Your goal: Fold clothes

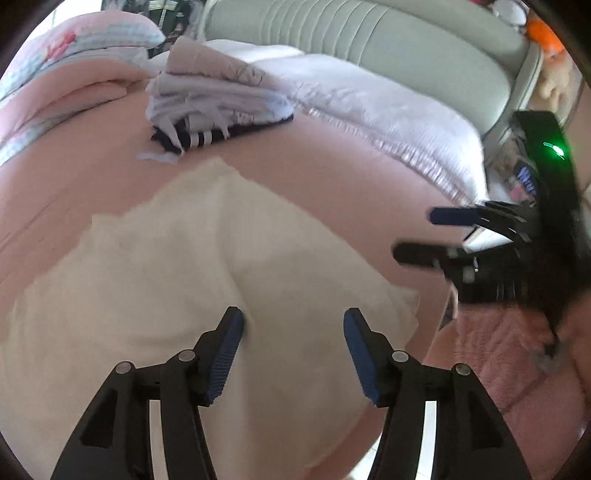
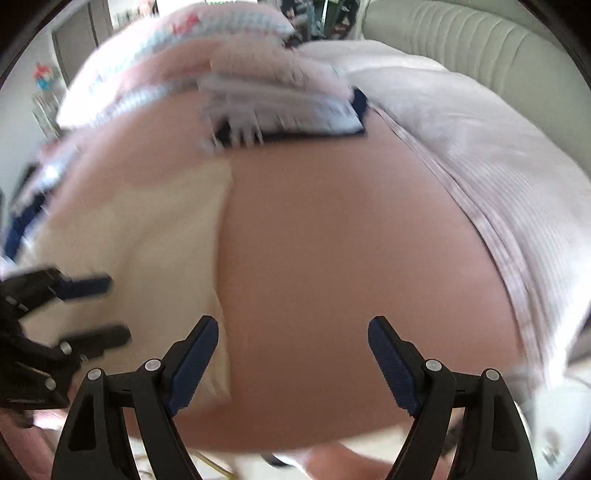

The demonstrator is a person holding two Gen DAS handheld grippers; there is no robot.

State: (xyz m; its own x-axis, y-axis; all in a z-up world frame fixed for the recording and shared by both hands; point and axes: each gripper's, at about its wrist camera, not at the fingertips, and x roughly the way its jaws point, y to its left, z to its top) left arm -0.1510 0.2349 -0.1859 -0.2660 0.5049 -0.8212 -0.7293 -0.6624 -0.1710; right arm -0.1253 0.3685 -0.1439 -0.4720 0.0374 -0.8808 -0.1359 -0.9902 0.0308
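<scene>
A cream garment (image 1: 184, 277) lies spread flat on the pink bed sheet (image 1: 332, 166). My left gripper (image 1: 293, 317) hovers over the garment's near right part, jaws open, nothing between the pads. At the right edge of the left wrist view, my right gripper (image 1: 413, 234) stands open over the bare sheet, just past the garment's right edge. In the blurred right wrist view, the right gripper (image 2: 292, 321) is open above the pink sheet (image 2: 332, 240), with the garment (image 2: 147, 240) to its left. The left gripper (image 2: 118, 309) shows there, open over the garment.
A stack of folded clothes (image 1: 218, 103), white over dark striped pieces, sits at the far side of the bed. A pale quilt (image 1: 388, 122) lies along the right, a pink floral blanket (image 1: 74, 74) at the far left. A padded headboard (image 1: 369, 33) stands behind. Pink fuzzy fabric (image 1: 498, 350) shows at lower right.
</scene>
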